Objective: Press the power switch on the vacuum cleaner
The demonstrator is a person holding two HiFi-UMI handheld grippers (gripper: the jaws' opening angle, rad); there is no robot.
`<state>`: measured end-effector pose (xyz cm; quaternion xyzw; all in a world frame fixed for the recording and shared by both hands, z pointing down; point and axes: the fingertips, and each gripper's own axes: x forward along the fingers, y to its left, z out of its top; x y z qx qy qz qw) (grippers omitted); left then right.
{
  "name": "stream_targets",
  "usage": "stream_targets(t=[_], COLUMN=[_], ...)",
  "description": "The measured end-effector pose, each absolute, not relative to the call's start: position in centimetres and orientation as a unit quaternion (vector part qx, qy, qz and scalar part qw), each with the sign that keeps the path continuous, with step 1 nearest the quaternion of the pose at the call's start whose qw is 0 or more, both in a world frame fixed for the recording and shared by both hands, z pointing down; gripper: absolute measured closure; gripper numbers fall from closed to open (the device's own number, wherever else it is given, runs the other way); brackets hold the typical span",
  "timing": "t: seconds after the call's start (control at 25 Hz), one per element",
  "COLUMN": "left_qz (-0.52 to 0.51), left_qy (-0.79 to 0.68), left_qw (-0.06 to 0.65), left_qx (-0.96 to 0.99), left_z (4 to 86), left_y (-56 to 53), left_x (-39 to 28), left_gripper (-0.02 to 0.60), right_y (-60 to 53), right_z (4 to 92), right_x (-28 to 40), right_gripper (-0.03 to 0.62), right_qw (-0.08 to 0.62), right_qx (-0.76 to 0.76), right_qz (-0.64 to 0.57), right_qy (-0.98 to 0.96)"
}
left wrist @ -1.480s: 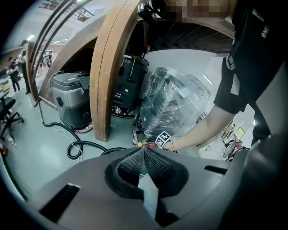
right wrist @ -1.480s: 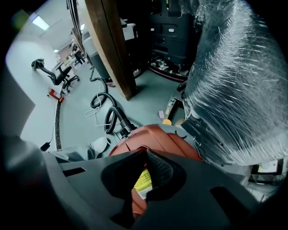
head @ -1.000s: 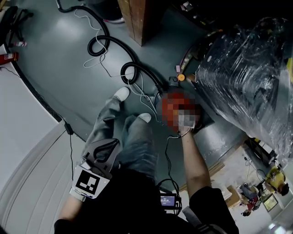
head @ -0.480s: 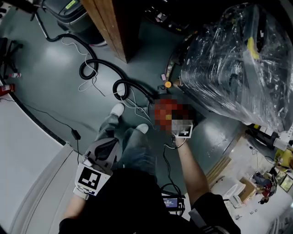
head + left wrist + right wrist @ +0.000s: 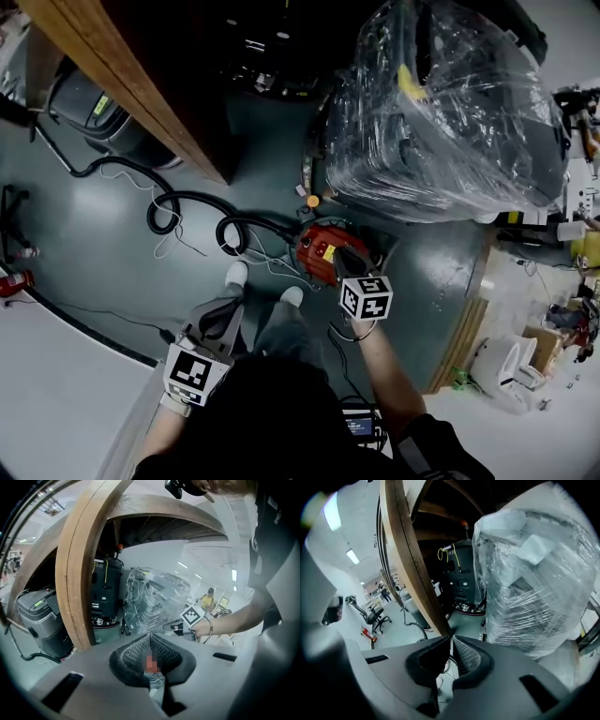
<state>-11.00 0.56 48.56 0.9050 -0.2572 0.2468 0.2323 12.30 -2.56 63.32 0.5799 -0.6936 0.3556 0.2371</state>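
Head view: red vacuum (image 5: 317, 246) sits on the grey floor (image 5: 94, 244), between the person's white shoes (image 5: 236, 274) and a big plastic-wrapped machine (image 5: 441, 103). Black hose (image 5: 187, 208) loops away from it to the left, thin white cable (image 5: 272, 267) tangled alongside. Yellow label (image 5: 328, 251) on the vacuum top, print too small to read. Right gripper (image 5: 339, 261) is over the vacuum's near edge, marker cube (image 5: 367, 296) behind it; contact can't be told from here. Right gripper view: right gripper jaws pressed together, nothing between them, pointing past a wooden beam (image 5: 405, 559) at the wrapped machine, with floor and cable below the tips. Left gripper (image 5: 227, 307) is held back by the person's knee, well apart from the vacuum. Left gripper view: jaws together too, empty, the right hand's cube (image 5: 192, 615) seen beyond them. Grey bin (image 5: 98, 112) stands under the beam, yellow-green sticker unreadable.
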Motion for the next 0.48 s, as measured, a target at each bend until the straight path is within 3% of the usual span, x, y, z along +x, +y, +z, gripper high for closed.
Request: stream_targets(t=[0.48], left_qz=[0.227], left_qy=[-0.147], left_qw=[0.147], left_qx=[0.951], left_z=[42.2], left_y=[-0.2], left_x=[-6.2], left_gripper=[0.566], right_y=[2.1], right_z=[48.5], right_x=[13.7], right_gripper=[0.556], right_qw=[0.135], right_qx=[0.666], right_qz=[0.285], right_qy=[-0.676])
